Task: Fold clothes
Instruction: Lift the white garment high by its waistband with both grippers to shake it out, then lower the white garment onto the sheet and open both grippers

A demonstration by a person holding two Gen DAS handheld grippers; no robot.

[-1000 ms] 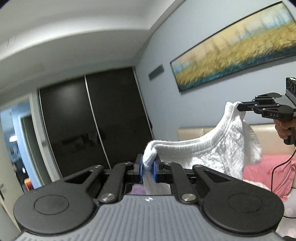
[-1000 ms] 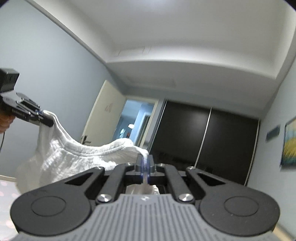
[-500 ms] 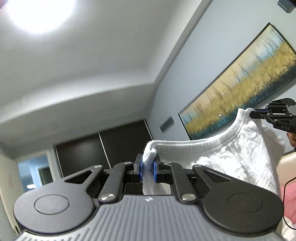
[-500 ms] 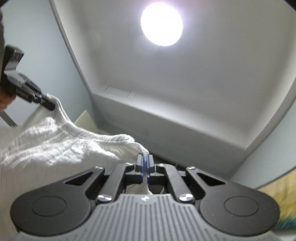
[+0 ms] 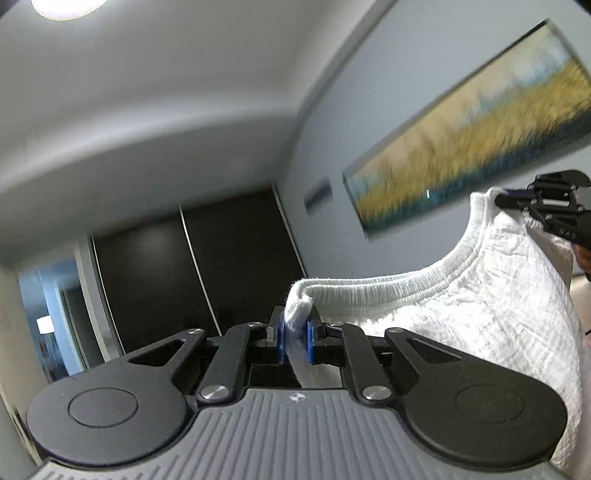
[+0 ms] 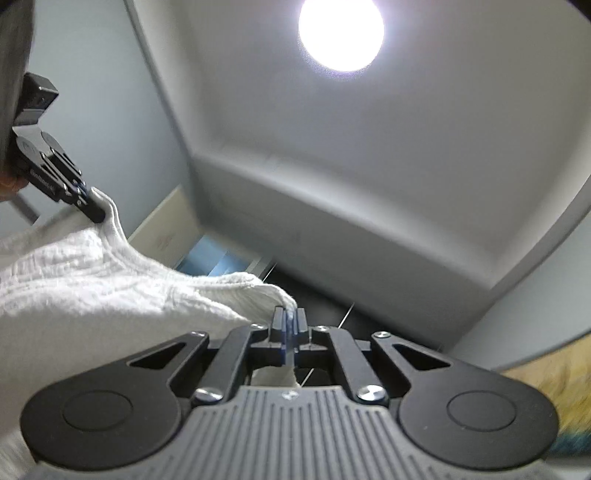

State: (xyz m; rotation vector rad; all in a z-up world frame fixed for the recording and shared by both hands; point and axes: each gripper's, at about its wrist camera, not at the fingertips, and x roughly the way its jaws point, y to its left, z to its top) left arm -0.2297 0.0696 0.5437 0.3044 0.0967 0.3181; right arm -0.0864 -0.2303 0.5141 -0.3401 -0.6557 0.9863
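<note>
A white textured garment (image 5: 480,302) with a ribbed hem hangs in the air, stretched between both grippers. My left gripper (image 5: 295,332) is shut on one corner of its ribbed edge. My right gripper (image 6: 290,332) is shut on the other corner; the garment (image 6: 92,288) spreads away to the left in that view. The right gripper also shows in the left wrist view (image 5: 506,199), and the left gripper in the right wrist view (image 6: 94,212), each pinching the cloth. Both cameras point upward; the lower part of the garment is hidden.
A landscape painting (image 5: 461,140) hangs on the blue-grey wall. Dark sliding wardrobe doors (image 5: 192,273) stand beyond, with a doorway (image 5: 48,317) to their left. A round ceiling lamp (image 6: 341,31) is overhead.
Both grippers have lifted the garment, tilting from the wall and bed toward the ceiling. In the last half second the left view dipped a little lower. The grips have not changed.
</note>
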